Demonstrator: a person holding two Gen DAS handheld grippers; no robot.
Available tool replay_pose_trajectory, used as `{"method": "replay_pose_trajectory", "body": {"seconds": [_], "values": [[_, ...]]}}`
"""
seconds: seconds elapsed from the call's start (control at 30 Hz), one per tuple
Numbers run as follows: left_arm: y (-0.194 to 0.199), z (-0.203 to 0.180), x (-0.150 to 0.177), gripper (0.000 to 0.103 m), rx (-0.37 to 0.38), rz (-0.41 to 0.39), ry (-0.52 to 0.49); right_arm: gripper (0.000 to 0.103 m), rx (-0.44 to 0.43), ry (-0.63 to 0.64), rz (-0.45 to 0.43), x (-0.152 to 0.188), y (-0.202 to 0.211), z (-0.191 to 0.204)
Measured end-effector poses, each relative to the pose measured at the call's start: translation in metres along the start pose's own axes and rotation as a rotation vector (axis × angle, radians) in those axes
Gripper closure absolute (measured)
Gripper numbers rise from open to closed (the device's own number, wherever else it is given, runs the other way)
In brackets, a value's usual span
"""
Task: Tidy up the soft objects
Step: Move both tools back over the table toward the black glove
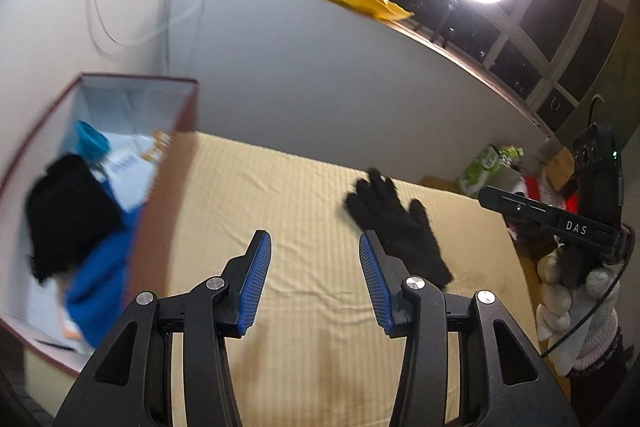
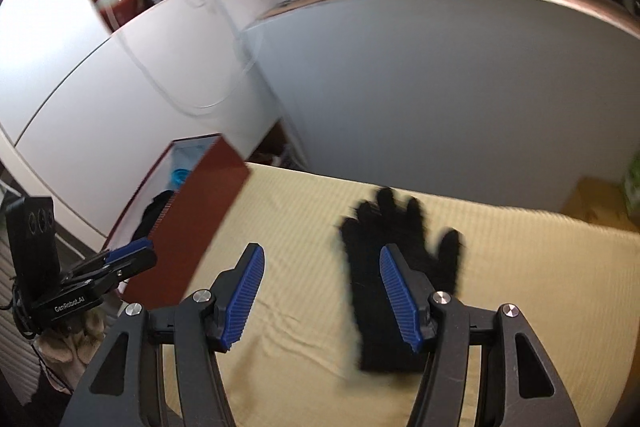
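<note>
Lying flat on the yellow bedsheet [image 2: 304,347], apart from the red box [image 2: 208,223], the limp black glove [image 2: 384,247] wants pinching at its cuff; your right gripper [image 2: 320,295] and left gripper [image 1: 316,283] stand parted, empty.

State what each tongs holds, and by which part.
Nothing. Left tongs and right tongs are both open and empty; the glove lies loose on the bed.

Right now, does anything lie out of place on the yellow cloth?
Yes: one black fuzzy glove lies alone on the yellow striped cloth, outside the red-walled box where other soft things sit.
</note>
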State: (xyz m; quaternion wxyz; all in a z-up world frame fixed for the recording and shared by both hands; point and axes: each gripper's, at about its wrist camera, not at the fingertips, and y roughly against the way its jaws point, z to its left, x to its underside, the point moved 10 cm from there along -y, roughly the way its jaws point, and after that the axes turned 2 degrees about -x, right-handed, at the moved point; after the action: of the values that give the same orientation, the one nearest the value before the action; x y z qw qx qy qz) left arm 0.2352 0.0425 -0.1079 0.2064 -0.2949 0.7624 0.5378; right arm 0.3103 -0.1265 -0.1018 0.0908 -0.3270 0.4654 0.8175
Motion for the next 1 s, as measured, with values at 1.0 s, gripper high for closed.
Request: {"method": "replay_pose_trajectory", "body": {"seconds": [1.0], "values": [[-0.143,-0.085,0.056,0.054,0.118,0.312,0.056,0.047,-0.066,-0.241,0.195,0.052,-0.070,-0.115]]}}
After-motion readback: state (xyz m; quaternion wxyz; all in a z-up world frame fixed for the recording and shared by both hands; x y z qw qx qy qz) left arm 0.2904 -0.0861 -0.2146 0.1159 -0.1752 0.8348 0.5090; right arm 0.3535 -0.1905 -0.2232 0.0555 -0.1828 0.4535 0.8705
